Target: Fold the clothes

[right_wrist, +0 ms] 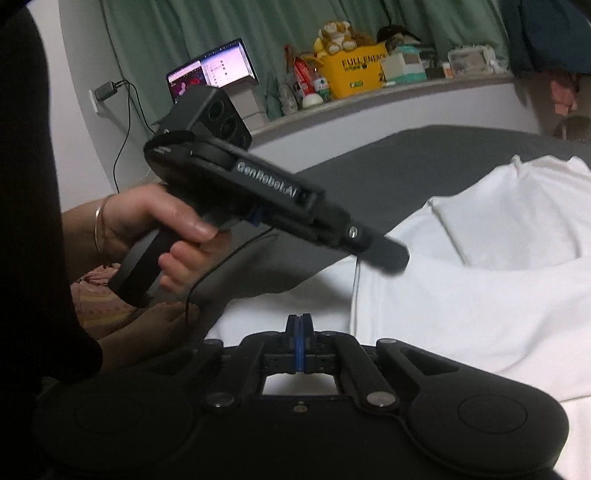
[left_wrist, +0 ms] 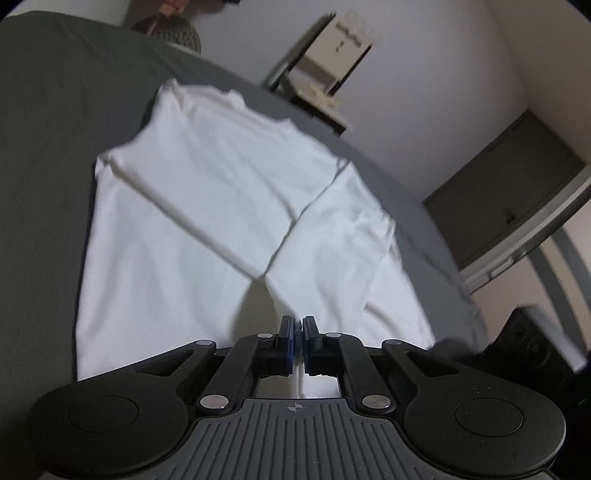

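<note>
A white long-sleeved shirt point(left_wrist: 229, 206) is spread on grey bedding point(left_wrist: 48, 129). The left gripper point(left_wrist: 298, 325) and the right gripper point(right_wrist: 300, 321) are both closed; whether cloth is pinched cannot be told.

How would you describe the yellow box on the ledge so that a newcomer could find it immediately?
Look behind the grey bed to the long ledge before the green curtain. The yellow box stands mid-ledge, right of the laptop, with a plush toy on top and dark lettering.
</note>
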Demonstrator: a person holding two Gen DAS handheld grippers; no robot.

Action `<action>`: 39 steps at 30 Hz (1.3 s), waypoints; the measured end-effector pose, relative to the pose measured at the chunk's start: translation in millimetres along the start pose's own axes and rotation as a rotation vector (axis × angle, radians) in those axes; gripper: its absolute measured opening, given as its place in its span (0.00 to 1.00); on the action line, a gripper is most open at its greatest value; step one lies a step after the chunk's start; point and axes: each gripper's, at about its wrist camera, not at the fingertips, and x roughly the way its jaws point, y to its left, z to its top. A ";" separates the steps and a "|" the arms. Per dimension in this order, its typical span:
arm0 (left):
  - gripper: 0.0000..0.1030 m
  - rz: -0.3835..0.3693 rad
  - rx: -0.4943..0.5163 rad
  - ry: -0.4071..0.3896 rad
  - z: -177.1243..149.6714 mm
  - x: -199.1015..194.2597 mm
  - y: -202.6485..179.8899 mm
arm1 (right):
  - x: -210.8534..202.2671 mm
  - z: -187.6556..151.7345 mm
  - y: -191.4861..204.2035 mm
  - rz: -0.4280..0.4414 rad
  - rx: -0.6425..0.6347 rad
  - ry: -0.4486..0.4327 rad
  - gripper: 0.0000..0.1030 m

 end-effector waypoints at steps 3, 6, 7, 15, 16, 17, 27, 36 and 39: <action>0.07 0.026 -0.025 -0.017 -0.5 -3.7 5.9 | -7.6 1.3 -15.7 -0.038 0.092 -0.012 0.15; 0.07 0.023 -0.041 -0.030 -2.1 -6.3 9.7 | -28.8 2.9 -31.4 -0.133 0.122 -0.062 0.33; 0.07 0.025 -0.036 -0.035 -1.8 -7.6 9.3 | -38.5 3.6 -37.6 -0.186 0.132 -0.088 0.39; 0.07 0.024 -0.094 -0.054 -7.5 -11.6 18.1 | -153.6 -25.4 -158.4 -0.584 0.726 -0.420 0.55; 0.07 0.029 -0.100 -0.054 -9.5 -12.4 20.2 | -162.2 -31.9 -172.5 -0.574 0.796 -0.455 0.55; 0.07 0.032 -0.111 -0.055 -11.2 -12.9 22.6 | -167.9 -37.4 -184.7 -0.550 0.855 -0.489 0.55; 0.07 0.032 -0.145 -0.079 -12.4 -16.6 28.4 | -140.1 -41.8 -253.5 -0.483 1.056 -0.572 0.57; 0.07 0.045 -0.176 -0.106 -10.5 -18.8 36.2 | -161.5 -45.4 -249.0 -0.544 1.156 -0.627 0.61; 0.07 0.049 -0.180 -0.117 -9.7 -18.9 39.0 | -164.4 -57.0 -251.1 -0.518 1.174 -0.639 0.62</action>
